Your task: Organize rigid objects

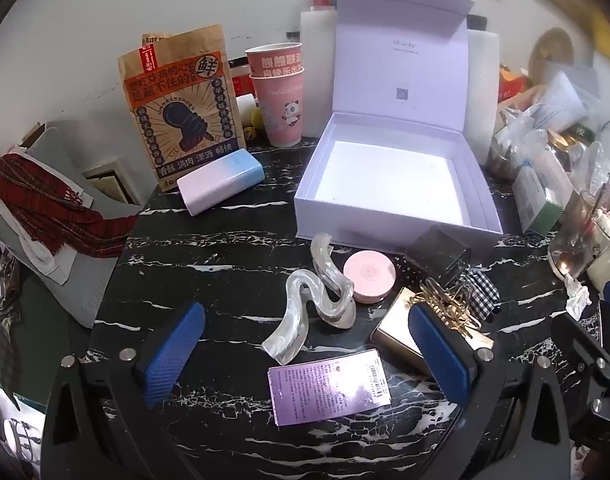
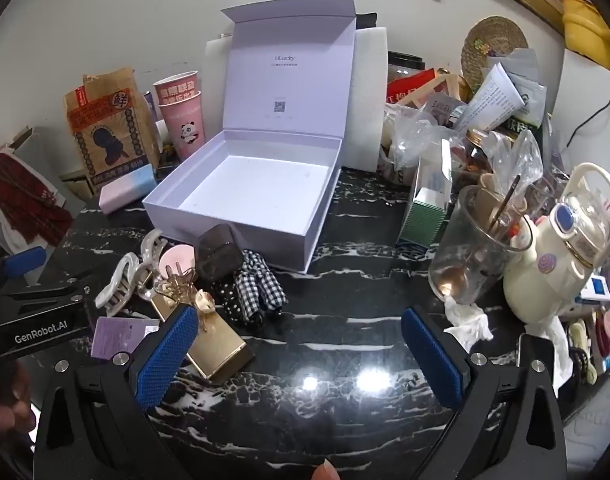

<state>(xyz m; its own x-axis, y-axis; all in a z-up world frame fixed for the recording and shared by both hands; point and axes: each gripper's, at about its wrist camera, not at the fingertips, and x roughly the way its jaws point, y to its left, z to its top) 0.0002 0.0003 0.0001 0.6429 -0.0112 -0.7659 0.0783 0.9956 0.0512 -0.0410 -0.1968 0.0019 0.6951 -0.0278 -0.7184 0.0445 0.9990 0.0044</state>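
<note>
Left wrist view: your left claw (image 1: pixel 305 354) is spread wide and holds nothing, tilted down over the black marbled counter (image 1: pixel 209 240). The landmark is the white box (image 1: pixel 397 184), lid propped open, its inside bare. Just in front of the box lies the cluster you have yet to sort: a pearly wavy hair clip (image 1: pixel 305 300), a round pink compact (image 1: pixel 369 275) touching the clip, a dark smoky cube (image 1: pixel 441 254) close against the box's front wall, a gold case (image 1: pixel 401 332) with gold clips (image 1: pixel 453 304) piled on it, and gingham hair ties (image 1: pixel 479 286). Nearest your claw, farther from the box, lies a flat purple packet (image 1: pixel 329 386). To the left of the box rests a pink-and-blue power bank (image 1: pixel 221 182).

Right wrist view: your right claw (image 2: pixel 299 354) is also spread wide and empty, over a bare stretch of counter (image 2: pixel 345 292) in front of the box (image 2: pixel 245 196). The same cluster sits to the front left of the box: the cube (image 2: pixel 219 254), the compact (image 2: pixel 177 260), the gold case (image 2: pixel 221 348) beside your left pad, and the hair ties (image 2: pixel 257 288). To the right of the box stand a glass tumbler (image 2: pixel 477 248) and a cream bottle (image 2: pixel 553 256) amid clutter.

By my judgement the task has barely begun: nothing is in the box, and every piece is left to move.
</note>
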